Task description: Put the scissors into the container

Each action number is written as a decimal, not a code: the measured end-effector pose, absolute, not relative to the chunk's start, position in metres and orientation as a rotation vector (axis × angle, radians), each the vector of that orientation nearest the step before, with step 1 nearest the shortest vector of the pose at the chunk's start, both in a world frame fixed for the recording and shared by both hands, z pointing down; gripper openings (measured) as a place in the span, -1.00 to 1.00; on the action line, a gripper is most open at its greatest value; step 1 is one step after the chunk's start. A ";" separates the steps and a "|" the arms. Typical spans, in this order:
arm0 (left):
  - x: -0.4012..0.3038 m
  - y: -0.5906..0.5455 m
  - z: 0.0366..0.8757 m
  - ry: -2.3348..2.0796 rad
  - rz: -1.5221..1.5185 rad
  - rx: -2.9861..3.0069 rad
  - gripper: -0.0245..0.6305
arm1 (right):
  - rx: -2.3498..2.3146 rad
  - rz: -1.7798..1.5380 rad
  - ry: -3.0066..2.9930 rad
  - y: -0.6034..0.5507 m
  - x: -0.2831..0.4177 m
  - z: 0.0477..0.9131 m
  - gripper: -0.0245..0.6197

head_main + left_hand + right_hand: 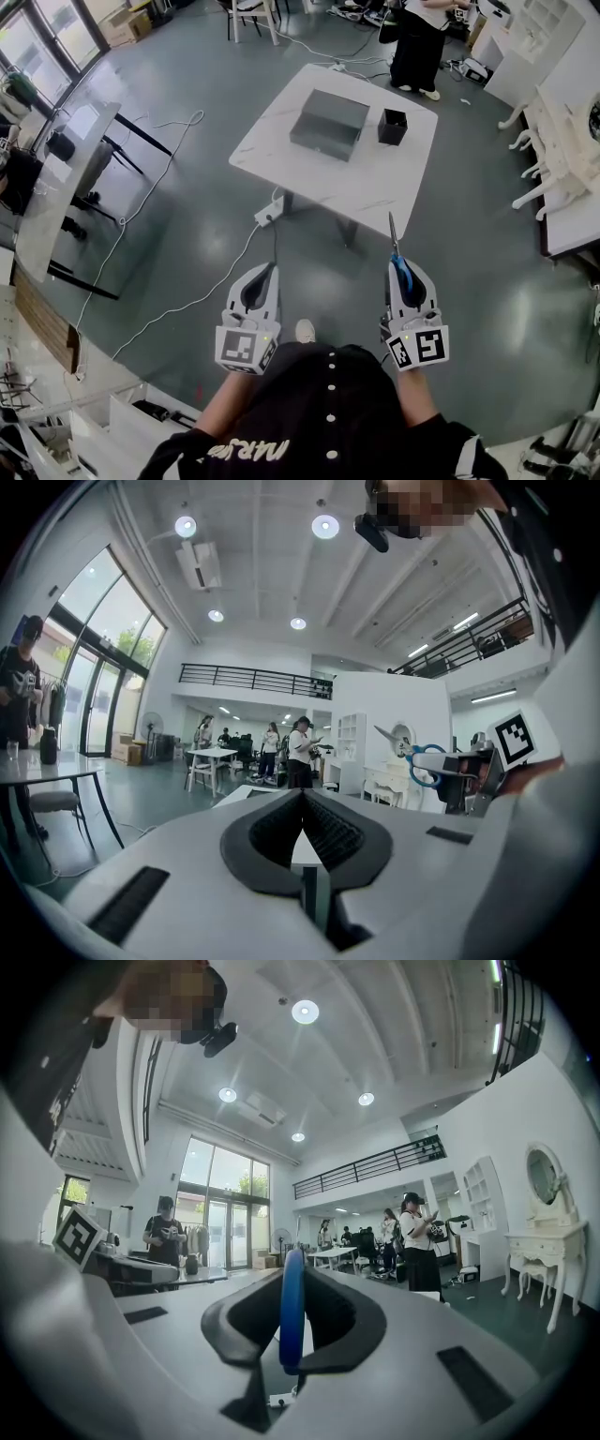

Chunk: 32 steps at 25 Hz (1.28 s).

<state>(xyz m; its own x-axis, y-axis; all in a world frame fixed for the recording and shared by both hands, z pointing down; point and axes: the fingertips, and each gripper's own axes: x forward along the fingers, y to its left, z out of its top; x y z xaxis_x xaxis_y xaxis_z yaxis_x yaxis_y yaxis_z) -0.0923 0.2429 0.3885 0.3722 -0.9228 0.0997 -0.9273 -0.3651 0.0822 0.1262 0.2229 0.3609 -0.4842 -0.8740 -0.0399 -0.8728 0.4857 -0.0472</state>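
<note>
- Fingers [342, 1314] of the right gripper [292, 1283] clamp the scissors [401, 272] by the blue handle; left gripper [302, 797] is closed, empty.
- Grey box [328, 122] and black container [392, 126] stand well ahead on the white table [309, 183]; contents unclear.
- Open floor [187, 225] lies between.
- Right gripper view shows the handle edge-on; left gripper view shows blades too.

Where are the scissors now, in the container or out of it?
Out. The right gripper holds the scissors clamped in its jaws, short of the table where the black container stands.
</note>
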 end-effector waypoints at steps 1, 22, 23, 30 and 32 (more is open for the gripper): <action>-0.094 0.240 0.389 -1.689 0.053 2.498 -0.85 | -1.565 -0.031 2.658 0.220 0.124 0.361 -0.73; -0.120 0.178 0.402 -1.674 0.091 2.487 -0.85 | -1.548 -0.076 2.660 0.151 0.096 0.372 -0.73; -0.121 0.171 0.402 -1.675 0.092 2.486 -0.85 | -1.544 -0.079 2.658 0.143 0.095 0.371 -0.73; -0.121 0.118 0.400 -1.682 0.093 2.486 -0.85 | -1.525 -0.080 2.660 0.087 0.092 0.371 -0.74; -0.121 0.102 0.401 -1.683 0.099 2.486 -0.85 | -1.524 -0.089 2.658 0.070 0.093 0.372 -0.74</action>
<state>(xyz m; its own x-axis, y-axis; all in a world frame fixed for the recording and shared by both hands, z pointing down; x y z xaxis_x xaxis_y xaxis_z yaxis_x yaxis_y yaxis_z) -0.1213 0.1020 0.4010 0.3730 -0.9185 0.1310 -0.9276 -0.3656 0.0772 0.0927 0.0703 0.3719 -0.5031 -0.8634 -0.0374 -0.8590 0.5044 -0.0880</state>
